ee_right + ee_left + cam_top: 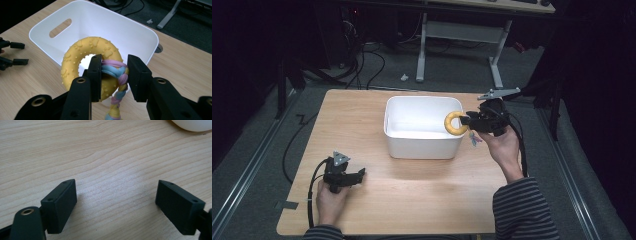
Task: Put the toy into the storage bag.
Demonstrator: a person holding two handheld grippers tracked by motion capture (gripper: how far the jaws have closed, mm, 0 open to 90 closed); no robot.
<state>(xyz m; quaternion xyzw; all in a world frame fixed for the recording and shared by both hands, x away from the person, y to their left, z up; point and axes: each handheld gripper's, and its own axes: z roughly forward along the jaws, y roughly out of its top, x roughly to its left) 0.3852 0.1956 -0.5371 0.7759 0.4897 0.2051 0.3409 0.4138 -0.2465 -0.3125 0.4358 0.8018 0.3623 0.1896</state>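
Item: yellow ring toy (88, 60), rubber, studded with raised dots and paw prints, a braided rope (117, 75) of pink, blue and yellow knotted through it. The rope's lower end is cut off at the frame edge. Ring stands on edge over the near right rim of the white bin (422, 145); rope hangs downward.

Right hand-held gripper (114, 75): pinching the rope.

Left hand-held gripper (116, 202): spread, low over the table (362, 115), near-left of the bin.

Yellow paw-print ring (85, 60), white bin (130, 32)
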